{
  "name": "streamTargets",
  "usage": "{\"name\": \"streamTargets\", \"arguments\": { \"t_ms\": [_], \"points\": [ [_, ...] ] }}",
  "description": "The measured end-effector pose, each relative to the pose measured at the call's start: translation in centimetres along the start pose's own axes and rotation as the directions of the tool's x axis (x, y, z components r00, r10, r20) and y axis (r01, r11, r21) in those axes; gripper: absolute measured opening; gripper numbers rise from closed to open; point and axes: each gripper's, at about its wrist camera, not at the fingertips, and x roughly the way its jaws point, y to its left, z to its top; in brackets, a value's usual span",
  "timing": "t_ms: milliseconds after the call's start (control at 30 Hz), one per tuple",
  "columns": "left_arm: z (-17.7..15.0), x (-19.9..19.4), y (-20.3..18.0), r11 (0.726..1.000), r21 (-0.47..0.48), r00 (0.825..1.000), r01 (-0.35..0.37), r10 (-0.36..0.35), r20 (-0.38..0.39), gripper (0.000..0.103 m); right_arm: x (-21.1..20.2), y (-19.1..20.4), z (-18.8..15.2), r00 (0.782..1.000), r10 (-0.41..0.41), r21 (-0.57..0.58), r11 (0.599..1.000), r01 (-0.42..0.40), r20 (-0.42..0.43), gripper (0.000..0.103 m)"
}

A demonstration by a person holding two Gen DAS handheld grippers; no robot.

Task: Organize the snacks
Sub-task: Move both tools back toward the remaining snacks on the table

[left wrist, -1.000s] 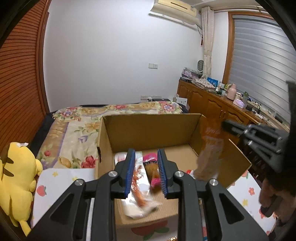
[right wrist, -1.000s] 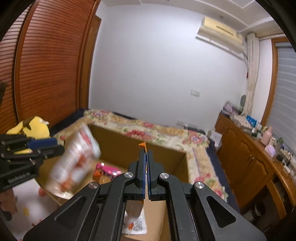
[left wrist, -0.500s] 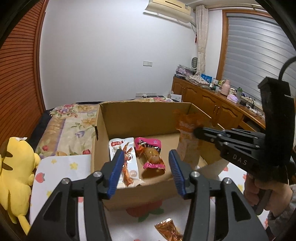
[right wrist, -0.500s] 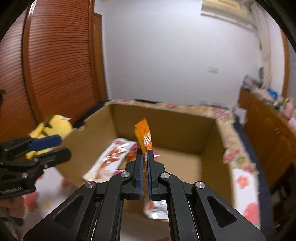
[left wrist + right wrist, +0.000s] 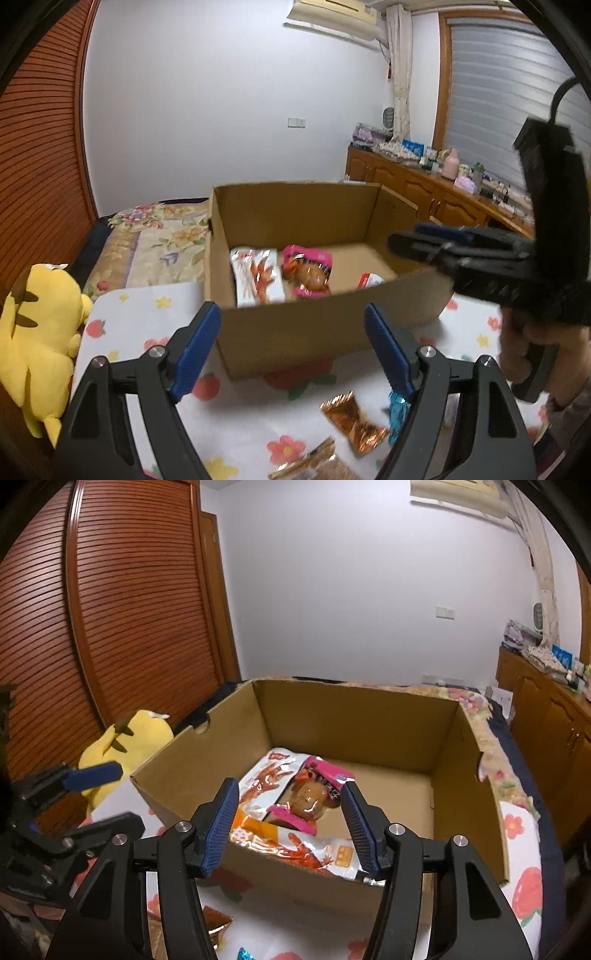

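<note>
Yellow plush toy (image 5: pixel 35 332) lies at the far left, clear of the work. Left tool (image 5: pixel 291 347), jaws just opened and empty, hangs over loose wrappers (image 5: pixel 351 417) on the floral worktop (image 5: pixel 155 325). Cardboard box (image 5: pixel 295 878) holds three snack packets (image 5: pixel 314 797); its near wall bars a low reach. Right tool (image 5: pixel 290 823) has just spread apart, empty.

I can read no text with certainty. Inside the cardboard box (image 5: pixel 369 716), the white packet (image 5: pixel 266 779) carries a red label patch at its far end, the pink packet (image 5: pixel 317 786) beside it dark lettering, and the orange-and-white packet (image 5: pixel 314 849) by the near wall a small yellow panel; all characters are too blurred to decipher.
</note>
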Motion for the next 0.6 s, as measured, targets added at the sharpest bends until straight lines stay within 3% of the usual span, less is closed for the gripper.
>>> {"name": "streamTargets", "arguments": {
  "t_ms": [367,600],
  "points": [
    [-5.7,-1.0,-0.9,0.999,0.032,0.997,-0.001,0.003,-0.082,0.080,-5.1,0.6,-4.9,1.000,-0.026,-0.043,0.999,0.026,-0.011,0.058],
    [-9.3,-0.2,-1.9,0.999,0.028,0.985,0.016,-0.011,-0.173,0.080,-6.8,-0.3,-9.5,0.997,-0.031,-0.029,0.999,0.028,-0.076,0.058]
  ]
}}
